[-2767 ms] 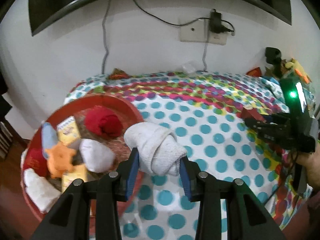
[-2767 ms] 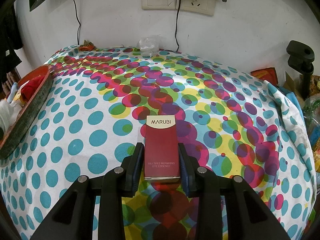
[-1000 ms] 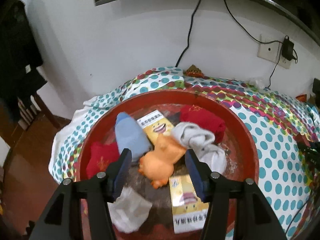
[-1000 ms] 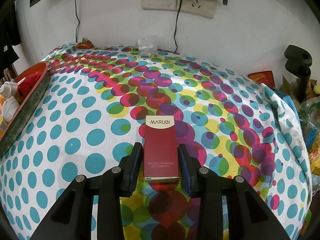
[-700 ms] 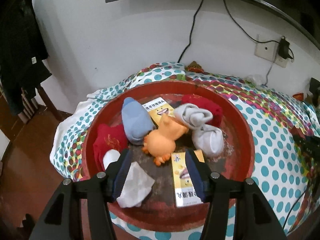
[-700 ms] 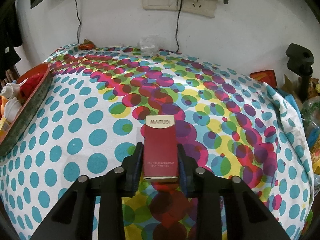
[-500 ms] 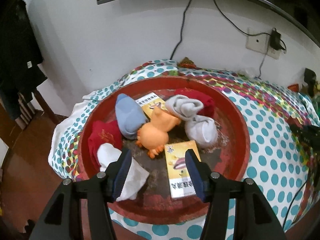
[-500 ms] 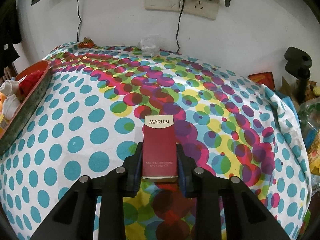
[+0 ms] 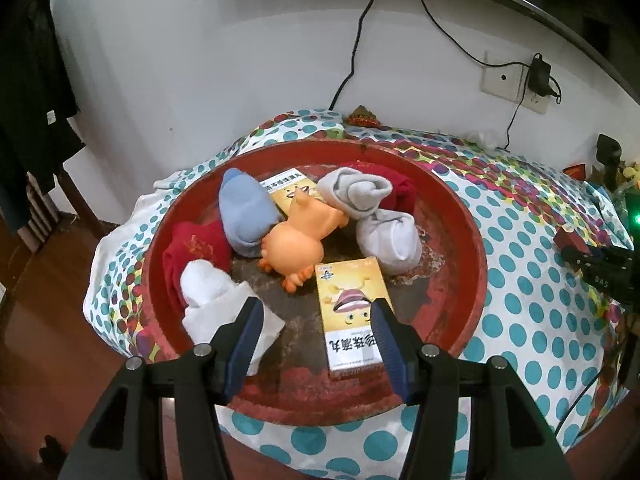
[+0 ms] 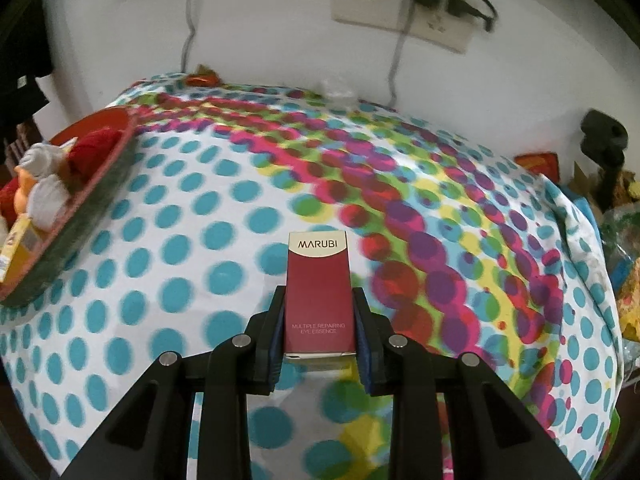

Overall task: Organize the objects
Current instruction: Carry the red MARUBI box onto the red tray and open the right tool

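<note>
My left gripper [image 9: 316,320] hangs open above the near part of a round red tray [image 9: 472,248], with nothing between its fingers. In the tray lie an orange rubber duck [image 9: 298,240], a blue sock [image 9: 244,208], grey socks [image 9: 354,192], white socks [image 9: 394,240], red socks [image 9: 196,248], a white cloth [image 9: 212,300] and two yellow boxes [image 9: 348,312]. My right gripper [image 10: 318,308] is shut on a dark red MARUBI box [image 10: 318,292], its pads pressing both long sides, lifted over the dotted tablecloth [image 10: 192,264]. The tray's rim [image 10: 92,200] shows at the far left of the right wrist view.
The wall behind carries a socket [image 10: 400,4] with plugged cables. A black clamp stand [image 10: 604,140] and colourful clutter crowd the table's right edge. A crumpled clear wrapper [image 10: 338,90] lies near the wall. The other gripper's dark body [image 9: 600,268] shows at the right of the left wrist view.
My left gripper let go of the white sock roll into the tray and drew back toward the tray's near rim. The right gripper's jaws closed onto the red box and raised it slightly.
</note>
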A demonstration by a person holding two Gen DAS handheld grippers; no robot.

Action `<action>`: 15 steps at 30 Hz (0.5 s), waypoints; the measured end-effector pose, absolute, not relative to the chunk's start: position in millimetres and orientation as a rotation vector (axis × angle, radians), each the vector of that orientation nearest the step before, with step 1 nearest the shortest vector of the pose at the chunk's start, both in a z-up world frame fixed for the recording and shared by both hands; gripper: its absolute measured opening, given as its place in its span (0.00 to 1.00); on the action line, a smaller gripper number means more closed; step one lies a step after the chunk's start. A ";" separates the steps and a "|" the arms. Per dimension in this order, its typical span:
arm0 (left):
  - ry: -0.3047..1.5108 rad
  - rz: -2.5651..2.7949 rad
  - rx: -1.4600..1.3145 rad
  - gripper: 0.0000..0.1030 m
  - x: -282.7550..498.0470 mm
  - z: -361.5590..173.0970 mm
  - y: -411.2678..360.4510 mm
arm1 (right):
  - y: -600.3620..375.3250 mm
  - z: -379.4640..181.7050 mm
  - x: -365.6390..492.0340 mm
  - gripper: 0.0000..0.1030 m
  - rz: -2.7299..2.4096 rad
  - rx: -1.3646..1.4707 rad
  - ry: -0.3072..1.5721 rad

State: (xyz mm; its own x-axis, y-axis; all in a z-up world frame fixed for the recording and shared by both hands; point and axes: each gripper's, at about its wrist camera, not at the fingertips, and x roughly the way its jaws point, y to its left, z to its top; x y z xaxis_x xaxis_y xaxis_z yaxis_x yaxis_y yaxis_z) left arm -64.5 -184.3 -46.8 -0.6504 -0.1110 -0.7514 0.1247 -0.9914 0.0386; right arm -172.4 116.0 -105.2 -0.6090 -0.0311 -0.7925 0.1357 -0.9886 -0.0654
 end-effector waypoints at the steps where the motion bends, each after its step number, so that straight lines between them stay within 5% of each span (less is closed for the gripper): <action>1: 0.029 -2.742 1.244 0.55 -63.3 -46.6 -185.2 | 114.1 -101.5 -171.0 0.27 -2.722 1.331 0.188; 15: 0.075 -2.670 1.178 0.55 -50.5 -41.9 -213.7 | 41.3 -58.9 -135.2 0.27 -2.521 1.125 0.267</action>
